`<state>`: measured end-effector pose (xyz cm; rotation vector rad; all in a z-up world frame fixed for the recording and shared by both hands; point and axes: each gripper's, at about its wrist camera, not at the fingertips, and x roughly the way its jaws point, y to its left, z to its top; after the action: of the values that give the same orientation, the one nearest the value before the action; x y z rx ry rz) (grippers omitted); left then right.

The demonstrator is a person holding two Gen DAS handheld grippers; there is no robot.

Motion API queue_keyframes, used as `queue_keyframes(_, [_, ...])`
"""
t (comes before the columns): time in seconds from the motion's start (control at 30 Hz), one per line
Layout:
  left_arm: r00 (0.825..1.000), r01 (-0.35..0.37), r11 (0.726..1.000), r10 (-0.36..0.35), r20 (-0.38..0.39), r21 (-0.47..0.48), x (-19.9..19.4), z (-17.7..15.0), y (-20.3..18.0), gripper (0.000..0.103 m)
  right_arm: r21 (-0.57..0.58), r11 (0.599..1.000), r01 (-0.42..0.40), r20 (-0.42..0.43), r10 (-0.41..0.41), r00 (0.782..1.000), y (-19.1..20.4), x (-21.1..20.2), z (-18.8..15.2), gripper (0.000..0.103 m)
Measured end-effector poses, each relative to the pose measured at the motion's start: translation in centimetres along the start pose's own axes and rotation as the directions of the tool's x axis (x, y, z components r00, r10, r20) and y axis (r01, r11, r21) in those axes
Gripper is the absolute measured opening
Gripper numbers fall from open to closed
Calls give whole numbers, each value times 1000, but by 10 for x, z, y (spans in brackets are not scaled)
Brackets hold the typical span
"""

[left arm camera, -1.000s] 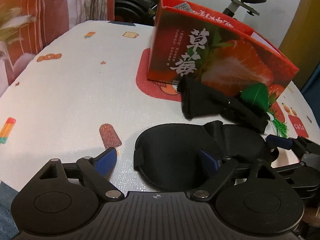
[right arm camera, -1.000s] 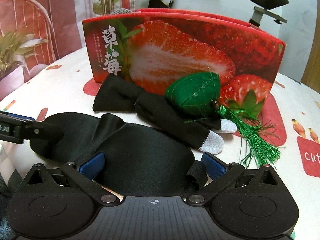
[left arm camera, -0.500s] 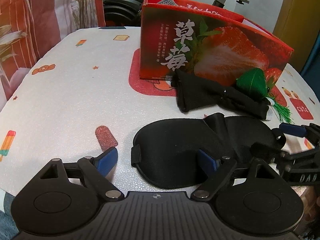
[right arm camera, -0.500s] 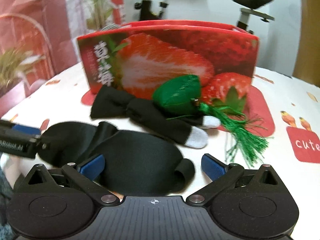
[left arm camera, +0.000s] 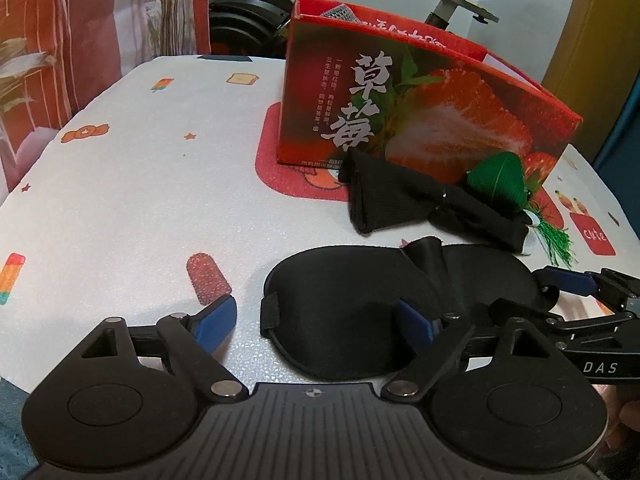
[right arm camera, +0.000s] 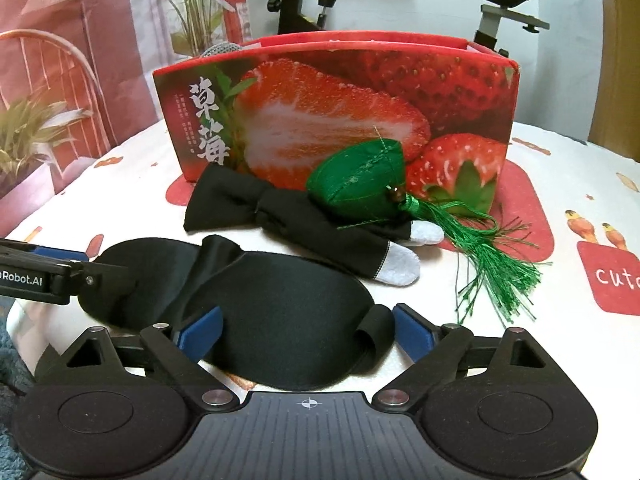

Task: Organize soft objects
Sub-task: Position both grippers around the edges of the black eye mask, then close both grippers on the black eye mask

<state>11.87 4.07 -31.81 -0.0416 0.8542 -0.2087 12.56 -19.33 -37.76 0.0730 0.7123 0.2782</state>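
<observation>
One printed tablecloth (left arm camera: pixel 140 184), exercise bike (right arm camera: pixel 304 4) behind.

Eye mask (right arm camera: pixel 280 320) nearest; gloves (right arm camera: pixel 304 228) behind w/ tassel pouch (right arm camera: pixel 360 184) on them; box (right arm camera: pixel 340 100) rearmost.

Both wrist cameras sit low and close over the tabletop (left arm camera: pixel 132 184), facing the strawberry box (right arm camera: pixel 340 112); both share the eye mask (left arm camera: pixel 360 300).

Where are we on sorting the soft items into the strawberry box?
Done: only a grey knitted item shows inside the strawberry box. In hand: nothing gripped; the left gripper and right gripper are open at opposite ends of the black eye mask, flat on the table. Left: the mask, black gloves and green tasselled pouch, all outside.
</observation>
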Motion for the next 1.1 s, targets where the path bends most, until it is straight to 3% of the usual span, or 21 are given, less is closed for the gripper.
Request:
queue_keyframes(0.23, [1000,-8,999,7,2,42,3,-1,-9,88,-23,1000,9,-5,-9,1000,3,2,1,91])
queue_keyframes(0.37, [1000,22,998,-22,6,52,2,-3,-13,86,-18,1000,-12,-4,12,1000,2,0,1,81])
queue_keyframes(0.53, [1000,25,998,-26,12,49,1,-4,-12,84,-36,999,-35,-7,35,999,6,0,2,78])
queue_keyframes(0.7, [998,54,998,-55,25,14,-2,-3,-6,62,10,996,-88,-1,88,996,1,1,6,66])
queue_keyframes(0.93, [996,88,994,-85,39,-68,-4,-2,3,45,-5,988,-154,2,154,988,8,0,11,47])
queue_keyframes(1.1, [991,94,991,-85,99,-93,-14,2,9,32,-36,984,-172,34,173,984,14,-9,21,41])
